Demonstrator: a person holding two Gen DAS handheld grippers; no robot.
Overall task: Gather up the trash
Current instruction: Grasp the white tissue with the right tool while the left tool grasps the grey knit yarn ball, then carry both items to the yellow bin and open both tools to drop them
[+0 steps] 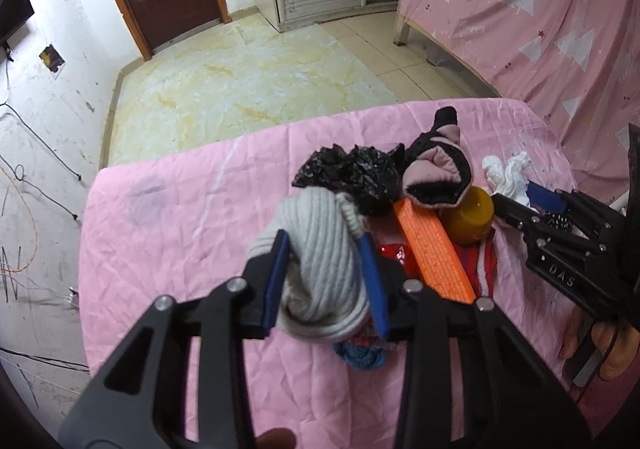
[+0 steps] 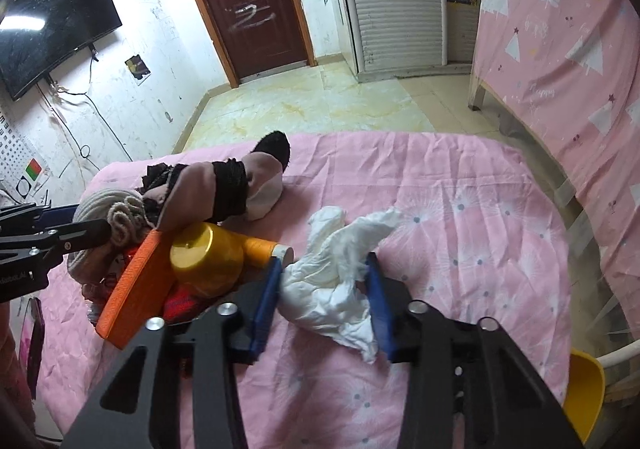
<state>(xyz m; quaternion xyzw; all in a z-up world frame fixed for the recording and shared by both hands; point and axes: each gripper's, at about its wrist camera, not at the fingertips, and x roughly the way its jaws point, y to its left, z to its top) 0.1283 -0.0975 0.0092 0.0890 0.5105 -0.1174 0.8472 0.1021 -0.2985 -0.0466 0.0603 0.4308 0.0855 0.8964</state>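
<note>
My left gripper (image 1: pixel 325 245) is shut on a grey knitted sock (image 1: pixel 320 249) and holds it above the pink table cover (image 1: pixel 168 233). It also shows in the right wrist view (image 2: pixel 116 217). My right gripper (image 2: pixel 322 269) has its blue fingers on both sides of a crumpled white tissue (image 2: pixel 332 281) lying on the cover; the jaws look closed against it. The tissue also shows in the left wrist view (image 1: pixel 508 173). A crumpled black plastic bag (image 1: pixel 352 177) lies behind the sock.
A pile holds a pink and black sock (image 2: pixel 224 185), an orange flat block (image 2: pixel 136 285), a yellow spool (image 2: pixel 208 257) and red cloth (image 1: pixel 480 261). A blue knit piece (image 1: pixel 360 359) lies below the left gripper. A pink-covered bed (image 2: pixel 568 49) stands right. A yellow chair (image 2: pixel 584 393) stands at the table's right edge.
</note>
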